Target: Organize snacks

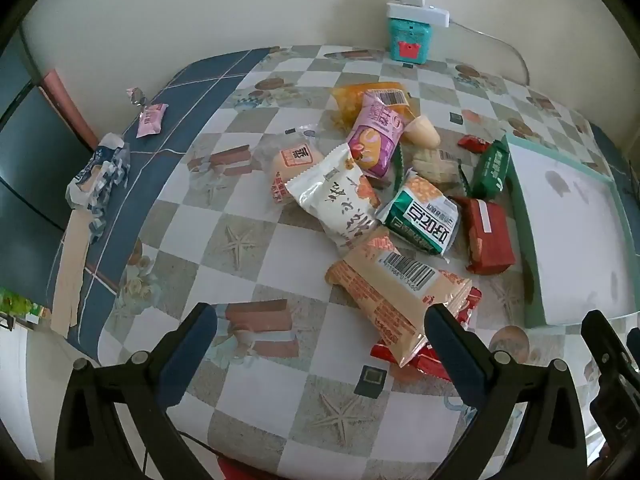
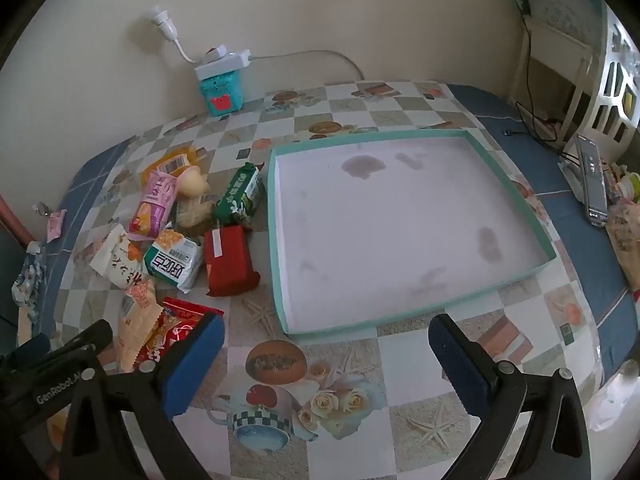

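Observation:
A pile of snack packets lies on the checkered tablecloth: a peach barcode packet (image 1: pixel 396 292), a white packet (image 1: pixel 340 200), a green-and-white packet (image 1: pixel 424 216), a red packet (image 1: pixel 488 236), a dark green packet (image 1: pixel 492 168), a pink packet (image 1: pixel 376 136). A shallow teal-rimmed box (image 2: pixel 400 224) with a white floor holds nothing; it shows at the right of the left wrist view (image 1: pixel 568 236). My left gripper (image 1: pixel 320 344) is open, low over the table beside the peach packet. My right gripper (image 2: pixel 326 348) is open in front of the box's near rim.
A teal cube with a white power strip (image 1: pixel 412 28) stands at the wall. Small pink wrappers (image 1: pixel 151 118) and a crumpled blue-white wrapper (image 1: pixel 100 176) lie at the table's left edge. A remote (image 2: pixel 592 176) and clutter sit at the right edge.

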Demonstrator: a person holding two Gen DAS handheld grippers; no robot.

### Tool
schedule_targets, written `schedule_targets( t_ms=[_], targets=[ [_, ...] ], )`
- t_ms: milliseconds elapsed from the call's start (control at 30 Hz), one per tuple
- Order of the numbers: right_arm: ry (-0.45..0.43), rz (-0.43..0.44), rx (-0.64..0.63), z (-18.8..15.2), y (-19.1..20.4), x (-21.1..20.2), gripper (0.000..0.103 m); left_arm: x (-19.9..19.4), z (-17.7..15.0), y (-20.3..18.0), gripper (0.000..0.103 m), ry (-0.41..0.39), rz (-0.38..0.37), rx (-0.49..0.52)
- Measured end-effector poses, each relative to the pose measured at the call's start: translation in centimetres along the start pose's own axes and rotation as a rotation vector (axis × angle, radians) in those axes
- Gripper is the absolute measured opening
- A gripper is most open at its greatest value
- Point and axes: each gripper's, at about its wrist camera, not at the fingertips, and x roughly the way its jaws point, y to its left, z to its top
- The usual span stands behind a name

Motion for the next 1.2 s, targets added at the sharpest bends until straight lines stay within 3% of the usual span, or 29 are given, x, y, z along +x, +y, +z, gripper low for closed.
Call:
schedule_targets(
  t_ms=[1200],
  targets=[
    [0.009,0.009,0.019,-0.2,-0.4,0.2,0.103,0.9,-0.2,0.0,0.103,0.043,0.014,0.011]
  ],
)
